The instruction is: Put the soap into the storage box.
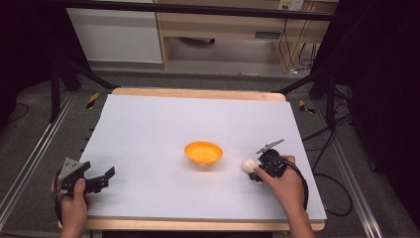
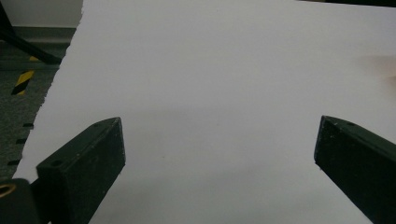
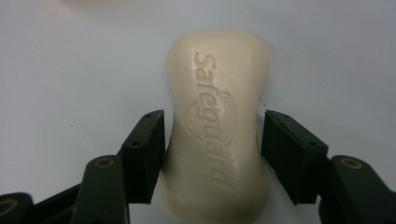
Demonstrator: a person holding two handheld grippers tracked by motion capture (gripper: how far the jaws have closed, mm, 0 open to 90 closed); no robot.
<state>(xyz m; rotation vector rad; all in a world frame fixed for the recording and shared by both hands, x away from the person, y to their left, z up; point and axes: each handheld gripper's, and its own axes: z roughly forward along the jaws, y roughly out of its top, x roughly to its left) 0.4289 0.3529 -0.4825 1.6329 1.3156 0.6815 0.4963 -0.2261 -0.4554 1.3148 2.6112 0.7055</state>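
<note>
Right gripper (image 3: 212,149) jaws straddle soap bar (image 3: 217,126) waist, seemingly just touching, grip unconfirmed. We fear slick bar squirting forward out of jaws. Left gripper (image 2: 219,154) jaws wide, empty.

A big flat white sheet (image 1: 148,139) covers a light wooden table (image 1: 198,92). A pale wooden desk (image 1: 223,25) stands behind it. Black cables (image 1: 341,196) lie at the right. Yellow-and-black striped tape (image 1: 92,100) sits near the far left corner.
</note>
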